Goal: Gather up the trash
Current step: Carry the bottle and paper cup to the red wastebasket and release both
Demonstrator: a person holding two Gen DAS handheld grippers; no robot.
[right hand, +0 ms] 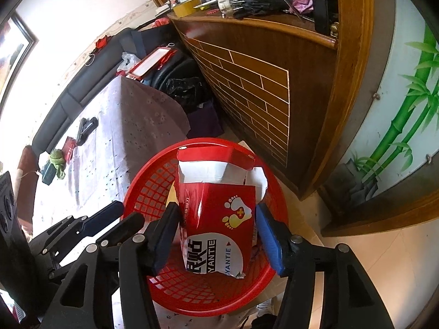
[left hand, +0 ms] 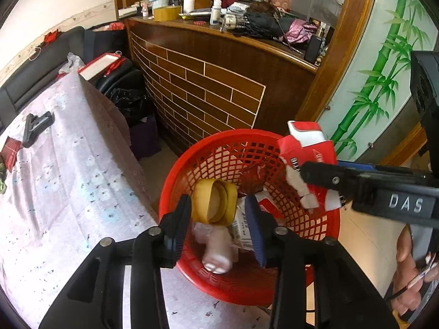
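Red mesh basket at the surface's edge, left gripper fingers apart astride a yellow tape roll, right gripper fingers loosely flanking a red carton, gap at three o'clock.

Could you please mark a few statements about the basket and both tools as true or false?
1. The basket is red plastic mesh. True.
2. A yellow tape roll sits between the left tool's fingers. True.
3. A green bottle sits between the right tool's fingers. False: it is a red box printed with footprints.
4. The basket is empty. False: it already holds a brown wrapper and other trash.
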